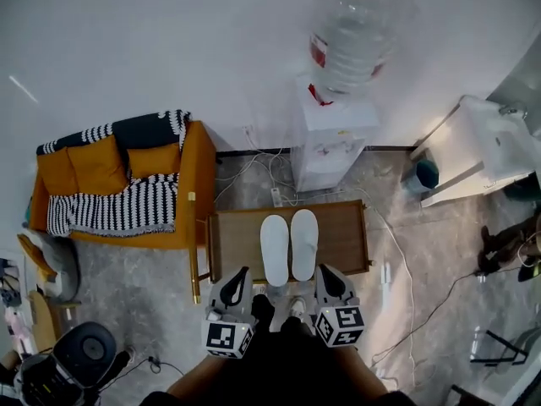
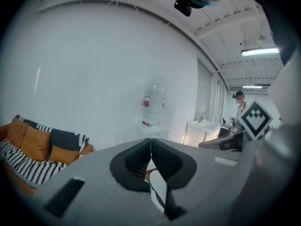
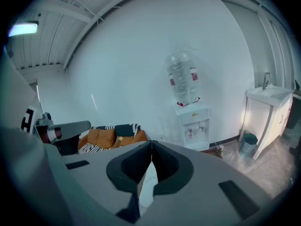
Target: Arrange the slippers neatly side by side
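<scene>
White slippers (image 1: pixel 275 250) together, head view only

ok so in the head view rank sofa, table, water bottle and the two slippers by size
1. sofa
2. table
3. water bottle, but it stands nearer the camera, so its rank is unsure
4. left slipper and right slipper: alike, not ranked

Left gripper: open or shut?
Shut and empty. In the left gripper view, the left gripper shows its two jaws meeting along a thin seam, with nothing pinched between them.
</scene>
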A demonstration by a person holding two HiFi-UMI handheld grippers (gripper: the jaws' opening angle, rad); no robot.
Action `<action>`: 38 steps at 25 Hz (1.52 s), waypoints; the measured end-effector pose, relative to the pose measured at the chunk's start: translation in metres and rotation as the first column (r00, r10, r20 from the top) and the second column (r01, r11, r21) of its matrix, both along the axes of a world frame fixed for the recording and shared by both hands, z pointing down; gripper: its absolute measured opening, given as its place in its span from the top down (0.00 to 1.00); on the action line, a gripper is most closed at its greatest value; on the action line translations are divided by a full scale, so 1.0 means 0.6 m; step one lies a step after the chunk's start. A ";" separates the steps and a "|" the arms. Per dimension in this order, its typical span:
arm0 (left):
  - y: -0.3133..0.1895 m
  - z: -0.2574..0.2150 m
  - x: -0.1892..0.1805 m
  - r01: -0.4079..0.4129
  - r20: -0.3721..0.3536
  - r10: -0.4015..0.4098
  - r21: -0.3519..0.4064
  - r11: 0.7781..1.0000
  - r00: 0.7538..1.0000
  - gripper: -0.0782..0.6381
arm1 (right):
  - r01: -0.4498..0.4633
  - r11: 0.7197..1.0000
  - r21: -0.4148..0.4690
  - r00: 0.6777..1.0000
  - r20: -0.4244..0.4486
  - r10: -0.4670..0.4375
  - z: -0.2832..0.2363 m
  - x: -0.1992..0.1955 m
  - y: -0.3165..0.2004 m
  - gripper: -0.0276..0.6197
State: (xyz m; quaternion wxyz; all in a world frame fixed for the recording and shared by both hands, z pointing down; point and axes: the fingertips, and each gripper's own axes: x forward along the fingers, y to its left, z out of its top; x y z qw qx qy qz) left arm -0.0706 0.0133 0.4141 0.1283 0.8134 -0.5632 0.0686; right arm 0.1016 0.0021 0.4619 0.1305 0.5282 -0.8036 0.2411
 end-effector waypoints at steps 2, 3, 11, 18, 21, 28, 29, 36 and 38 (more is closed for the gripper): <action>0.016 -0.024 0.008 -0.015 0.005 0.015 0.016 1.000 1.000 0.87 | 0.018 1.000 0.008 1.000 0.005 -0.018 -0.012 -0.007 0.014 0.93; 0.021 -0.033 0.013 -0.028 0.012 0.028 0.018 0.999 1.000 0.87 | 0.027 1.000 0.013 1.000 0.005 -0.028 -0.019 -0.011 0.019 0.93; 0.031 -0.048 0.024 -0.029 0.012 0.028 0.046 0.999 1.000 0.87 | 0.031 0.998 0.058 0.999 0.023 -0.033 -0.059 -0.015 0.040 0.94; 0.027 -0.059 0.012 -0.017 0.027 0.014 0.086 0.996 1.000 0.87 | 0.028 0.996 0.083 0.999 0.026 -0.030 -0.071 -0.015 0.044 0.94; 0.025 -0.062 0.013 -0.003 0.005 0.003 0.057 0.998 1.000 0.87 | 0.024 0.996 0.089 0.999 0.028 -0.027 -0.072 -0.014 0.042 0.94; 0.027 -0.069 0.013 -0.001 -0.005 0.002 0.068 0.998 1.000 0.87 | 0.028 0.995 0.098 0.999 0.027 -0.031 -0.076 -0.016 0.046 0.94; 0.031 -0.069 0.013 -0.005 -0.004 0.005 0.068 0.998 1.000 0.87 | 0.031 0.995 0.096 0.999 0.025 -0.034 -0.076 -0.017 0.050 0.94; 0.037 -0.073 0.019 -0.030 0.000 0.030 0.066 0.997 1.000 0.87 | 0.052 0.994 0.096 0.998 0.020 -0.054 -0.081 -0.028 0.059 0.94; 0.034 -0.076 0.020 -0.027 -0.010 0.028 0.072 0.997 1.000 0.87 | 0.046 0.994 0.097 0.998 0.026 -0.049 -0.083 -0.031 0.056 0.94</action>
